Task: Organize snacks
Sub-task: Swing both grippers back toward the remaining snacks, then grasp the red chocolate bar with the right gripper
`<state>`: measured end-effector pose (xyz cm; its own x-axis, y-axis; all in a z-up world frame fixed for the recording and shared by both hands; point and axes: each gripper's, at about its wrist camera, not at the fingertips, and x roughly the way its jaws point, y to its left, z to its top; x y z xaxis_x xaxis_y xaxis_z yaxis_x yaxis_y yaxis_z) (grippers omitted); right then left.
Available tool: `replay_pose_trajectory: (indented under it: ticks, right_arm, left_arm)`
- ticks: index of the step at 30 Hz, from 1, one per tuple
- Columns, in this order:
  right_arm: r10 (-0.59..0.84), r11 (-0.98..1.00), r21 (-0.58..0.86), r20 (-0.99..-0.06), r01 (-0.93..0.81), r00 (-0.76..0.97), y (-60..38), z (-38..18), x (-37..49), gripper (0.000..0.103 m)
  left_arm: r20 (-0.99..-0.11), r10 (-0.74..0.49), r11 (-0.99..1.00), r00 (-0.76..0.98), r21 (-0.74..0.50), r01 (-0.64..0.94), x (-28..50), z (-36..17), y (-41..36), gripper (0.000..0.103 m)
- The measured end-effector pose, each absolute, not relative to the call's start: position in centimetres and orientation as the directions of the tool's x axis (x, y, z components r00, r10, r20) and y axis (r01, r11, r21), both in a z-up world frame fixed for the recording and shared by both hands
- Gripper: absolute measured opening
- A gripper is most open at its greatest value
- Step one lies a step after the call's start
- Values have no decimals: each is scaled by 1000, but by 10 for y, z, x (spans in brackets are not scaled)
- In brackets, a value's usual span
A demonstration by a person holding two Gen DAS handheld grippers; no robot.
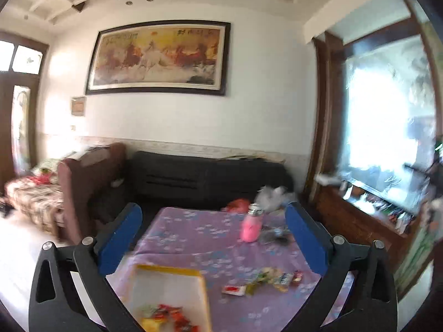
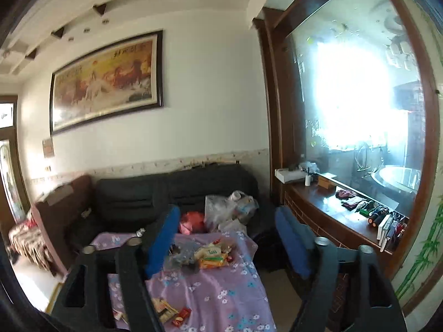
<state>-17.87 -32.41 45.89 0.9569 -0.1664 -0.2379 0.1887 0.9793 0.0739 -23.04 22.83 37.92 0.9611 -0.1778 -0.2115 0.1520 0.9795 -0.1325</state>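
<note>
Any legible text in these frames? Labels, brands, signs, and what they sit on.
None reads clearly.
Framed painting: dark calligraphy along the top, too blurred to read.
Snack packets on the purple tablecloth: green print, too small.
Small wall notice: blurred.
Pink bottle: no readable label.

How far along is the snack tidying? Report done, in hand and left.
Done: some red and yellow snacks lie in the yellow-rimmed box. In hand: nothing; the left gripper and right gripper are both open and empty. Left: loose packets on the purple tablecloth, and a far pile.
</note>
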Motion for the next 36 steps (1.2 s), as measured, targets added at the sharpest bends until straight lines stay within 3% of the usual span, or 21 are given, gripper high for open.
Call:
replay_pose_trajectory:
  ticks: [3, 9, 13, 16, 23, 26, 28, 30, 32, 36]
  right_arm:
    - [-133, 987, 43, -329, 155, 935, -314, 414, -141, 79]
    - [11, 996, 73, -607, 42, 794, -264, 268, -29, 76]
    - [97, 994, 98, -729, -36, 677, -218, 179, 31, 60]
    - [147, 989, 133, -799, -68, 583, -182, 121, 72, 54]
    - [80, 996, 85, -863, -12, 499, -141, 48, 128, 53]
    - [51, 999, 48, -903, -18, 428, -129, 30, 132, 48]
    - [115, 993, 107, -914, -43, 388, -122, 29, 111, 49]
    - [277, 961, 261, -909, -93, 312, -115, 29, 87, 49]
    - [512, 857, 481, -834, -185, 207, -105, 36, 57, 44]
    - [488, 873, 443, -776, -207, 400, -134, 69, 22, 49]
  left_arm:
    - [-386, -212, 972, 898, -181, 152, -198, 332, 219, 103]
    - [-470, -316, 943, 824, -247, 221, -158, 260, 197, 103]
    - [-530, -358, 927, 769, -299, 226, -116, 221, 186, 103]
    - [-573, -352, 930, 740, -307, 204, -110, 196, 176, 103]
    - [-604, -372, 919, 705, -345, 189, -99, 144, 173, 103]
    - [-608, -357, 923, 709, -345, 169, -104, 134, 178, 103]
    - [-608, -370, 916, 703, -362, 170, -106, 127, 183, 103]
    - [-608, -383, 910, 696, -377, 172, -107, 121, 186, 103]
    - [-612, -391, 907, 687, -385, 173, -108, 117, 185, 103]
    - [-626, -413, 900, 662, -393, 191, -112, 108, 174, 103]
